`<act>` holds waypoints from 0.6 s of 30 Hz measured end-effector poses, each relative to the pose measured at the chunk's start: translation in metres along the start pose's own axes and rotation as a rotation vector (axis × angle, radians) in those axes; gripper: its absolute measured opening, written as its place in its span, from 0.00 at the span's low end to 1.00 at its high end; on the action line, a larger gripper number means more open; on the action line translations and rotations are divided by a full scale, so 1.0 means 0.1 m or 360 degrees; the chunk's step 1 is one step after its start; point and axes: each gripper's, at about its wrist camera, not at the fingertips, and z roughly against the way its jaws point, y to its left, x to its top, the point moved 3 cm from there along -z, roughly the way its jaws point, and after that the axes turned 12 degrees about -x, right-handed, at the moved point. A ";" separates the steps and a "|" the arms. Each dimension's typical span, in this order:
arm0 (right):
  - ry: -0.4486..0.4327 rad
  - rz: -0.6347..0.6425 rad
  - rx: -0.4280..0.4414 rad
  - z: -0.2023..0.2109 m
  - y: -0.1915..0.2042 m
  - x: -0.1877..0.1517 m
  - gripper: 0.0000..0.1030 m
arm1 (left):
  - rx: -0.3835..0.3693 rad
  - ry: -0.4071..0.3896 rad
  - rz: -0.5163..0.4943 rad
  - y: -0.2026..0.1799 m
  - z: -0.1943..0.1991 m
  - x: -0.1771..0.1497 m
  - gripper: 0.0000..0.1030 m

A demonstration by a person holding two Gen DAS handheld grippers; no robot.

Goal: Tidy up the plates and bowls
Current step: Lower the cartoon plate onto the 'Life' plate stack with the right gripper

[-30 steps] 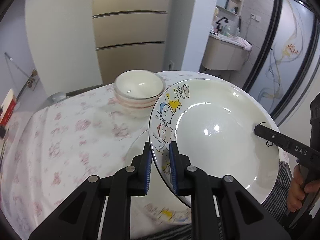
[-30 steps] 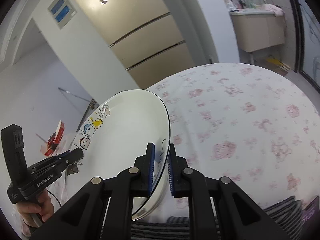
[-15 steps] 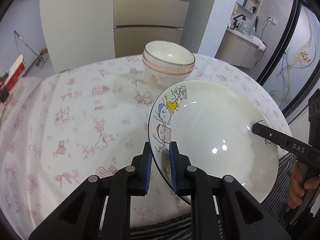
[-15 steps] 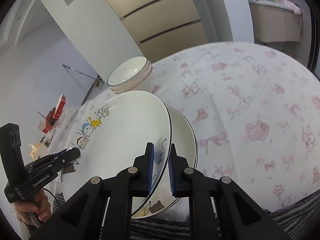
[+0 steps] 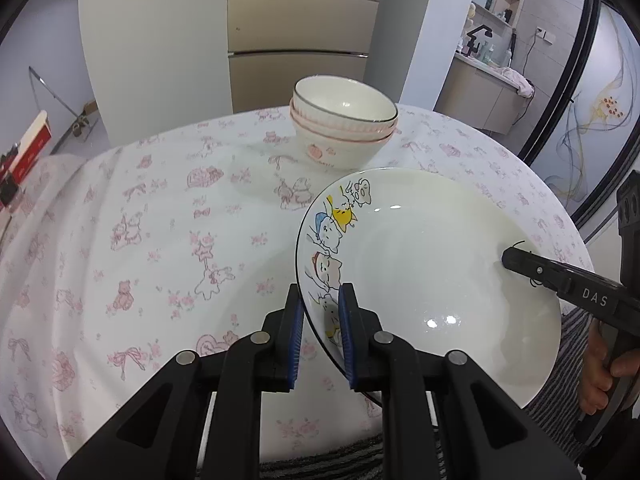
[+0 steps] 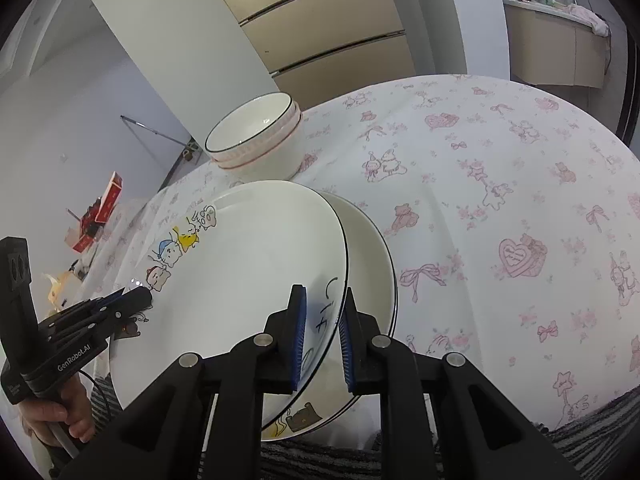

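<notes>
A white plate with cartoon cats [image 5: 432,264] is held by both grippers, tilted above the table. My left gripper [image 5: 320,340] is shut on its left rim. My right gripper [image 6: 322,344] is shut on its right rim; the plate fills the lower left of the right wrist view [image 6: 240,272]. Under it another white plate [image 6: 376,264] lies on the tablecloth near the front edge. A stack of white bowls with pink bands [image 5: 344,128] stands behind, also in the right wrist view [image 6: 260,136].
The round table carries a white cloth with pink prints [image 5: 140,240]. A striped dark cloth [image 6: 600,432] runs along the near edge. A red box [image 5: 32,148] sits off the table at far left.
Both grippers carried the cat plate back and down toward the near edge. The bowl stack now looks farther away, and the second plate has come into the right wrist view beneath the held one.
</notes>
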 end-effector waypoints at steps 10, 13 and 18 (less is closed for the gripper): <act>0.0046 0.0027 -0.0010 -0.11 0.01 -0.05 0.17 | 0.0013 0.0016 -0.0005 0.04 -0.05 -0.05 0.14; 0.0055 0.0037 -0.0012 -0.13 0.02 -0.06 0.18 | 0.0024 0.0014 -0.0018 0.06 -0.06 -0.05 0.14; 0.0069 0.0062 -0.0024 -0.18 0.03 -0.10 0.19 | 0.0032 0.0044 -0.0038 0.07 -0.08 -0.05 0.14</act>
